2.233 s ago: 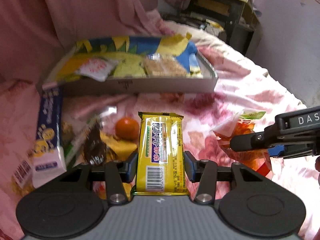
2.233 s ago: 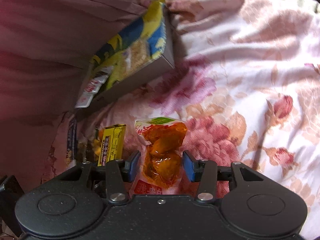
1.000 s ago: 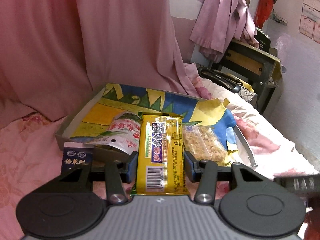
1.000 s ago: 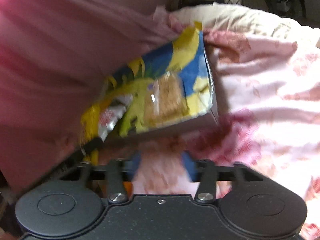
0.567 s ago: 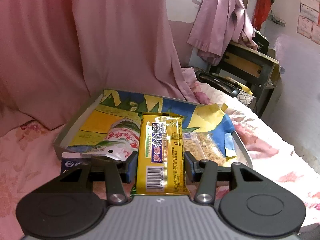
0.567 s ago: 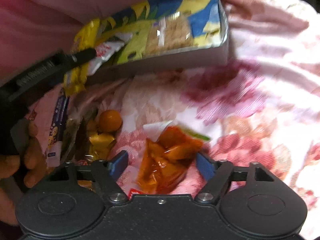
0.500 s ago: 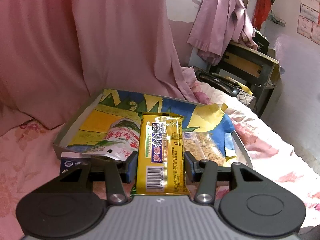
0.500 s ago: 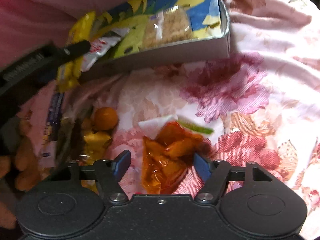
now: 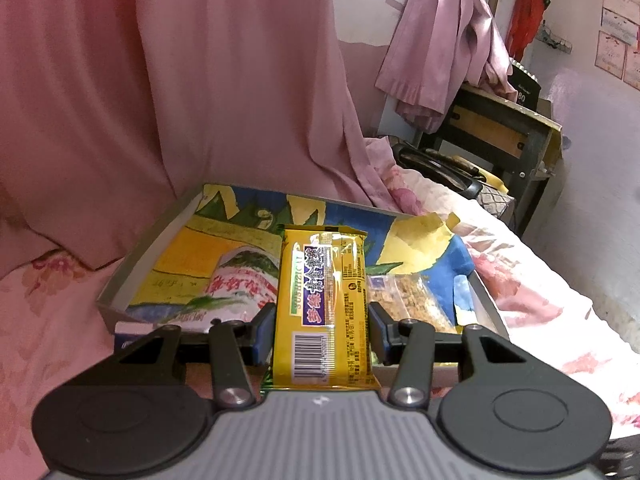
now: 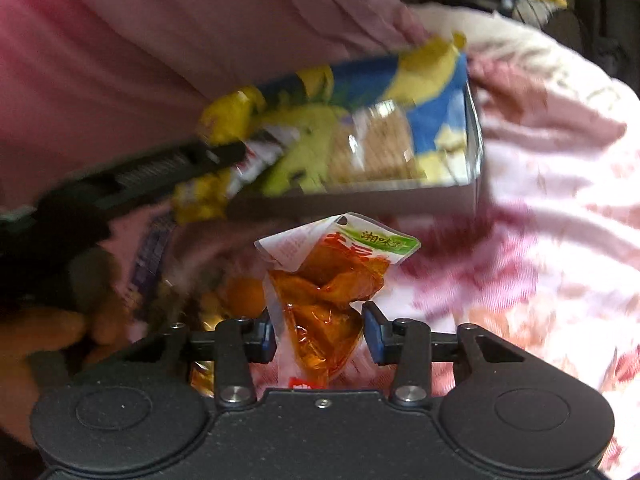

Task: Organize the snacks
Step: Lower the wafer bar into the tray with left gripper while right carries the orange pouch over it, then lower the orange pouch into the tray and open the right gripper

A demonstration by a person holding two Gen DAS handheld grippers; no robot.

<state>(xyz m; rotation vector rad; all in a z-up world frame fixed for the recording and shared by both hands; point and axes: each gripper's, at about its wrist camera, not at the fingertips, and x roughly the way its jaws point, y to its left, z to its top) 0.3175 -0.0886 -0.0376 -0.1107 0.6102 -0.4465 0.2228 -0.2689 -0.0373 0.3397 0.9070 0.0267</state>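
Observation:
My left gripper (image 9: 322, 334) is shut on a yellow snack bar (image 9: 323, 304) and holds it above the near edge of the grey box (image 9: 136, 258) lined with blue and yellow paper. A white and red packet (image 9: 240, 286) and a clear cracker pack (image 9: 412, 296) lie in the box. My right gripper (image 10: 319, 338) is shut on an orange snack pouch (image 10: 328, 296), lifted in front of the box (image 10: 432, 200). The left gripper (image 10: 160, 172) with the yellow bar (image 10: 208, 192) also shows in the right wrist view, over the box's left side.
The box sits on a floral pink bedsheet (image 9: 540, 292) against a pink curtain (image 9: 180, 80). A small orange (image 10: 244, 292), a blue and white carton (image 10: 148, 256) and other wrappers lie on the bed left of the pouch. A desk (image 9: 500, 132) stands at the back right.
My right gripper has closed on the orange pouch and lifted it toward the box. My left gripper with the yellow bar has held steady over the box.

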